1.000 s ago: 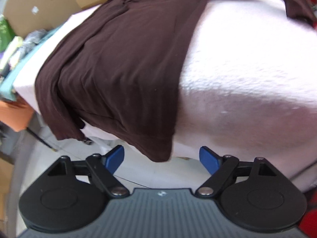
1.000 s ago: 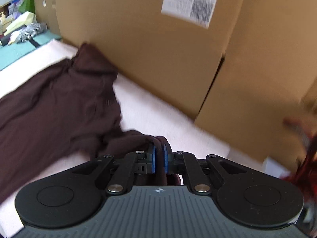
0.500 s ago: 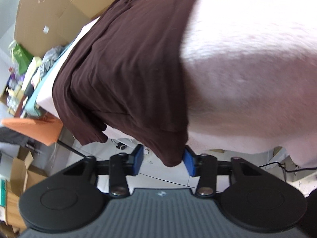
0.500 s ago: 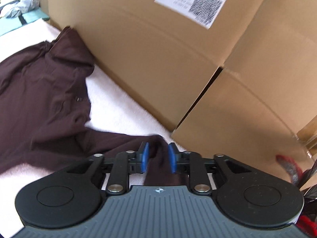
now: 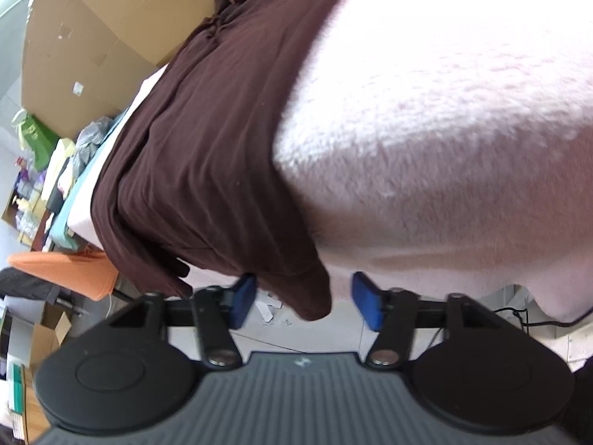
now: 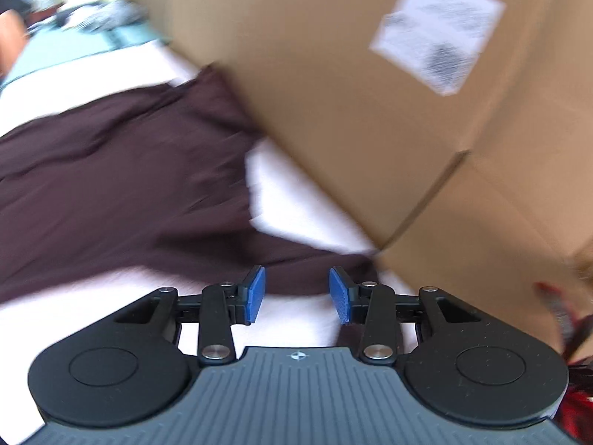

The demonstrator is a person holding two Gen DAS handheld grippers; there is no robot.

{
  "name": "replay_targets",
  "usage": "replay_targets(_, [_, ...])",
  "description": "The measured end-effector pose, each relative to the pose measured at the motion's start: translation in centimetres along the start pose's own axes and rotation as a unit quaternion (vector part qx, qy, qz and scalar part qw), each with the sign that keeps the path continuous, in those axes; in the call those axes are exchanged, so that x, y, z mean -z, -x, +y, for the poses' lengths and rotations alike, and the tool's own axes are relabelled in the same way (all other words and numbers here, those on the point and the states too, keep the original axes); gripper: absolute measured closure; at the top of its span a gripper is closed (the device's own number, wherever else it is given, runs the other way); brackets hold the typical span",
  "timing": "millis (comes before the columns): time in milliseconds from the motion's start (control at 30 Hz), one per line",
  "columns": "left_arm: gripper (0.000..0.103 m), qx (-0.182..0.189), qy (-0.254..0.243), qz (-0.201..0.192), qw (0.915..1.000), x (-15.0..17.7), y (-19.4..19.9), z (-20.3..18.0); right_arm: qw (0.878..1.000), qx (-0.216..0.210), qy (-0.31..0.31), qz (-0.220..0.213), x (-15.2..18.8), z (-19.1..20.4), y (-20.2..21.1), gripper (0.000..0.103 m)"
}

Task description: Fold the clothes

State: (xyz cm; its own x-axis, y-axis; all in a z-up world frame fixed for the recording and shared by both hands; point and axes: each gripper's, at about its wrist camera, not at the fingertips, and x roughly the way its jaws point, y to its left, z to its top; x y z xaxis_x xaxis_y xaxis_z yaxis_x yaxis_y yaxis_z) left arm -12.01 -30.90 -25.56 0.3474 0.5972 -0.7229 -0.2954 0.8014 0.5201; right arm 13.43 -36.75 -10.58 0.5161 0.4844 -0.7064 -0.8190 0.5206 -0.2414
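Observation:
A dark brown long-sleeved shirt (image 5: pixel 215 141) lies spread on a white fleecy cover (image 5: pixel 426 129), its hem hanging over the near edge. My left gripper (image 5: pixel 302 306) is open, and the hem's hanging corner (image 5: pixel 311 296) sits between its blue pads without being pinched. In the right wrist view the same shirt (image 6: pixel 111 185) spreads to the left, and one sleeve (image 6: pixel 304 267) stretches across the cover. My right gripper (image 6: pixel 296 293) is open just over that sleeve, nothing held. This view is motion-blurred.
Large cardboard boxes (image 6: pixel 370 92) stand along the far side of the cover, one with a white label (image 6: pixel 441 29). Left of the table are an orange chair (image 5: pixel 63 270), a teal cloth and clutter (image 5: pixel 40 170). The floor (image 5: pixel 289 330) shows below the edge. A red object (image 6: pixel 570 408) sits far right.
My right gripper went from shut on the sleeve to open, and the sleeve now lies on the cover. My left gripper came up to the hem corner, narrowed, then opened wider again.

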Motion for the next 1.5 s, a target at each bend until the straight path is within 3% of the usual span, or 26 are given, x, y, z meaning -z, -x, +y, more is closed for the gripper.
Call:
replay_targets(33, [0.076,-0.001,0.002,0.001,1.0,-0.1,0.0,0.0,1.0,-0.017,-0.018,0.008,0.1,0.1,-0.3,0.062])
replay_targets(100, [0.09,-0.003,0.007,0.002,1.0,-0.2,-0.1,0.1,0.995,-0.049,-0.08,0.034,0.0,-0.2,-1.2,0.062])
replay_targets(267, [0.096,-0.009,0.008,0.003,0.9999,0.1,0.8,0.5,0.963,-0.109,-0.231,0.08,-0.3,-1.7,-3.8,0.059])
replay_targets(367, [0.098,-0.012,0.017,0.001,0.9998,0.3,1.8,1.4,0.937,-0.096,-0.321,0.096,-0.1,-3.0,-5.3,0.055])
replay_targets(500, [0.098,-0.025,0.017,-0.004,0.9995,0.4,2.9,2.5,0.89,-0.088,-0.436,0.098,1.2,-4.3,-7.2,0.055])
replay_targets(567, [0.098,-0.031,0.017,-0.005,0.9994,0.3,3.4,3.1,0.879,-0.081,-0.462,0.08,1.5,-4.4,-7.5,0.058])
replay_targets(600, [0.098,-0.034,0.017,-0.006,0.9993,0.2,3.6,3.4,0.88,-0.08,-0.462,0.077,1.3,-4.5,-7.8,0.062])
replay_targets(667, [0.098,-0.036,0.02,-0.006,0.9991,-0.1,3.6,4.0,0.882,-0.079,-0.459,0.078,1.0,-4.8,-8.4,0.09])
replay_targets(733, [0.098,-0.038,0.02,-0.006,0.9991,-0.2,3.8,4.2,0.877,-0.084,-0.466,0.08,1.2,-5.2,-8.5,0.095])
replay_targets(900, [0.1,-0.032,0.033,-0.017,0.9988,-0.4,5.2,5.1,0.896,-0.097,-0.43,0.054,0.4,-5.6,-6.8,0.098])
replay_targets(1067, [0.1,0.011,0.081,-0.015,0.9965,-0.9,6.4,7.1,0.935,-0.085,-0.343,0.01,-1.6,-4.5,-4.0,0.098])
replay_targets(1133, [0.1,0.023,0.1,-0.01,0.9946,-1.0,7.0,7.9,0.945,-0.079,-0.317,-0.014,-2.6,-4.0,-3.0,0.098])
replay_targets(1500, [0.1,0.04,0.168,0.005,0.9849,-1.4,7.9,11.1,0.957,-0.107,-0.264,-0.059,-8.0,-2.2,-3.7,0.098])
